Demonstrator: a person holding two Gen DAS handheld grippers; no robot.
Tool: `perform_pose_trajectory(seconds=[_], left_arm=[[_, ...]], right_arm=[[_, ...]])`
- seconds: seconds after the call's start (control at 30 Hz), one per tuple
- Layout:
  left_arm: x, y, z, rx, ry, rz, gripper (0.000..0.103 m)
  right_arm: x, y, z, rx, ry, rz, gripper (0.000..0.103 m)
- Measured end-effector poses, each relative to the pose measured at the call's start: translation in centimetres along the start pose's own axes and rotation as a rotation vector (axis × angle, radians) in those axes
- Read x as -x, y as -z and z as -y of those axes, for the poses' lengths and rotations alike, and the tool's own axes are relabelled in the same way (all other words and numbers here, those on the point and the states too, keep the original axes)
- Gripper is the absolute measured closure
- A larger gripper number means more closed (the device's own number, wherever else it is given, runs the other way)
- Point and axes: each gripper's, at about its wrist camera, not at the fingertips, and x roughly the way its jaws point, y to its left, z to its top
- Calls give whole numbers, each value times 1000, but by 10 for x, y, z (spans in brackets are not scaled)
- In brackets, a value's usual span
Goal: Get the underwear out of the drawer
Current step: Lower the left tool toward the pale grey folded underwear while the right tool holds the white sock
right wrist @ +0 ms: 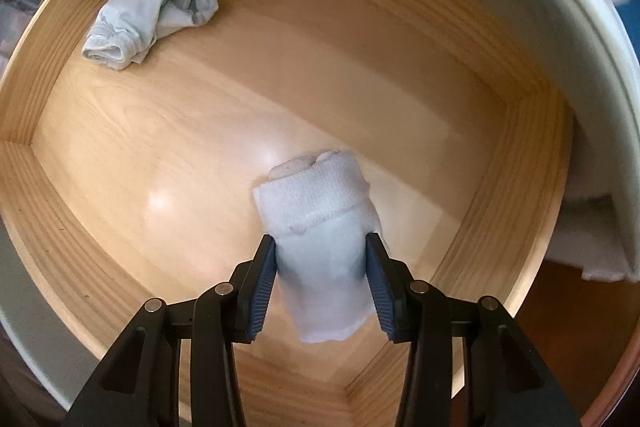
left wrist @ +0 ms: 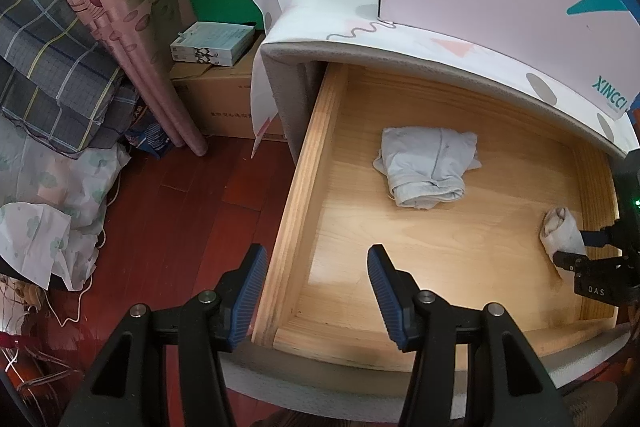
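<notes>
R gripper point(right wrist: 321, 269) is clamped on a rolled white bundle point(right wrist: 320, 227), prob. the underwear, low in the drawer point(right wrist: 500, 187) near its right front corner. Soft knit w/ ribbed band, so the pinch could slip or the roll unfurl on the lift and snag the smooth pale wood wall. L gripper point(left wrist: 318, 291) is half open and empty over the drawer's left wall; a second crumpled grey-white cloth point(left wrist: 428, 167) lies mid-drawer.

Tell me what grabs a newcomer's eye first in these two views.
First, the right gripper, pointing down into the open wooden drawer, its blue pads pressed on either side of a rolled white bundle. Next, a folded pale garment lying alone toward the drawer's back. The left gripper hangs open and empty over the drawer's front left corner.
</notes>
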Motion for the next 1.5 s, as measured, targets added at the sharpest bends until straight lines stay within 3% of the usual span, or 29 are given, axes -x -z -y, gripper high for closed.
perform_pose_trajectory(seconds=[0.23, 0.57, 0.63, 0.73, 0.87, 1.03, 1.3, 1.43, 1.5], left_arm=[[-1, 0, 5, -24, -3, -5, 49], [-2, 2, 15, -83, 19, -17, 49], [-3, 2, 16, -92, 28, -23, 49], [-2, 3, 19, -106, 33, -18, 49], [-2, 4, 23, -138, 57, -20, 49], [-3, 4, 32, -204, 114, -36, 49], [-2, -4, 46, -358, 173, -22, 49], [-8, -11, 45, -433, 169, -33, 49], [-11, -14, 48, -489, 154, -16, 49]], right_arm=[[-1, 6, 9, -109, -32, -58, 60], [7, 52, -2, -184, -50, -89, 60], [4, 3, 29, -199, -57, -95, 60], [-8, 14, 24, -245, -68, -99, 60], [-13, 17, 47, -308, -81, -99, 60], [-14, 37, 61, -321, -69, -65, 59], [-15, 41, 72, -338, -79, -49, 58], [-22, 44, 87, -361, -96, -42, 58], [-24, 62, 80, -371, -101, -39, 58]])
